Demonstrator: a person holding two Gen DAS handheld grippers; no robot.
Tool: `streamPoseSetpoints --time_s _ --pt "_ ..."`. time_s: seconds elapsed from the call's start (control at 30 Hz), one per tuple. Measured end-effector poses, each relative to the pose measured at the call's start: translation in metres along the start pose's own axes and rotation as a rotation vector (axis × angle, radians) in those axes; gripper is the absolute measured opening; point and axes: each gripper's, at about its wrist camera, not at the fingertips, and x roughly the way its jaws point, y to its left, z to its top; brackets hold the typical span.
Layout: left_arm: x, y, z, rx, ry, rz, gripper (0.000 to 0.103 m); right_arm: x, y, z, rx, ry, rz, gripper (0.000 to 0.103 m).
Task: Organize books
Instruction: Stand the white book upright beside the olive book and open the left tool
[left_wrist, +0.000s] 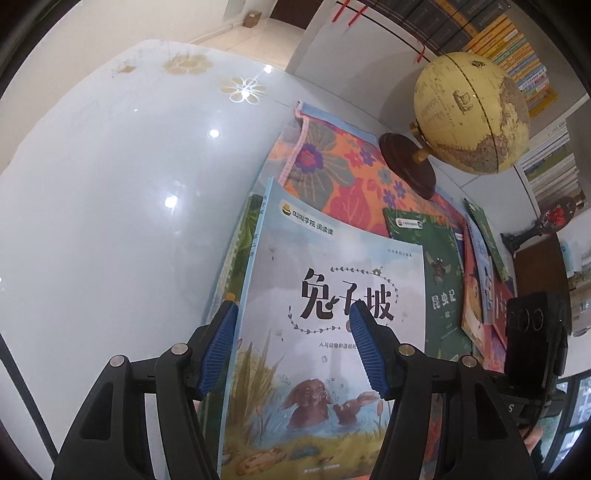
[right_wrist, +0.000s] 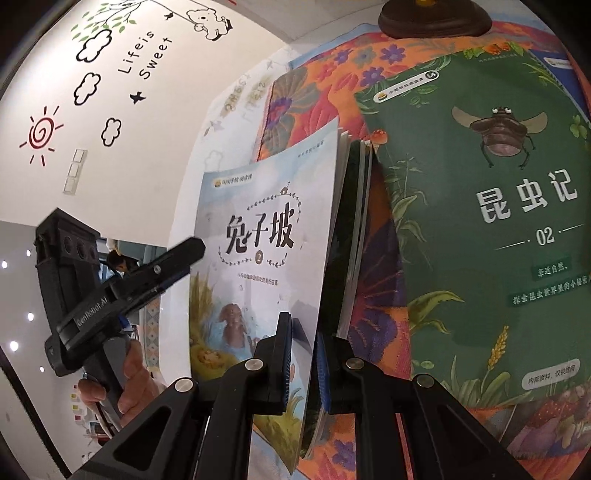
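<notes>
**Rabbit book up, most of the sorting left**

Pinched nearly shut, black right gripper with blue pads (right_wrist: 303, 365), clamped on the lower page edge of the pale-blue rabbit-cover paperback (right_wrist: 258, 258), lifted clear of the mat. Half-spread, matching left gripper (left_wrist: 291, 339), straddling that book's spine side; contact hard to call. Beyond, still flat on the orange floral quilted mat (left_wrist: 343, 170): dark-green beetle-cover paperback (right_wrist: 480, 221), more loose books at the far right. Judged early going, nothing visibly sorted yet.

We see a glossy white table (left_wrist: 110, 184) mirroring ceiling lights, packed bookshelves (left_wrist: 517, 48) behind, a sticker-decorated wall (right_wrist: 110, 92).
</notes>
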Motion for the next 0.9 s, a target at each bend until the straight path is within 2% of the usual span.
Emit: streamPoseSetpoints --time_s 0.13,0.27,0.47,0.53,0.63,0.73,0.77,0.8,0.9 --pt "0.006 0.004 0.000 -0.016 0.009 0.032 0.059 -0.001 -0.002 -0.003 -0.014 -0.024 -0.026 0.014" --pt "0.011 0.007 0.000 -0.031 0.018 0.052 0.059 -0.001 0.004 -0.002 0.025 -0.042 -0.013 0.014" --pt "-0.010 -0.005 -0.002 0.008 -0.070 0.120 0.062 -0.027 0.005 -0.008 -0.012 -0.120 -0.081 0.014" --pt "-0.016 -0.014 -0.002 0.025 -0.095 0.139 0.062 -0.040 0.005 -0.009 -0.006 -0.140 -0.069 0.014" --pt "-0.022 -0.034 -0.003 0.045 -0.112 0.126 0.062 -0.065 -0.005 -0.010 0.012 -0.180 -0.052 0.016" --pt "-0.021 -0.065 -0.005 0.080 -0.119 0.114 0.062 -0.097 -0.024 -0.015 0.023 -0.250 -0.108 0.040" --pt "-0.019 -0.076 -0.006 0.090 -0.119 0.109 0.062 -0.107 -0.030 -0.017 0.028 -0.275 -0.117 0.054" --pt "-0.016 -0.087 -0.007 0.101 -0.118 0.096 0.062 -0.121 -0.040 -0.021 0.038 -0.310 -0.132 0.057" --pt "0.001 -0.130 -0.015 0.127 -0.089 0.048 0.062 -0.157 -0.074 -0.029 0.080 -0.357 -0.205 0.057"
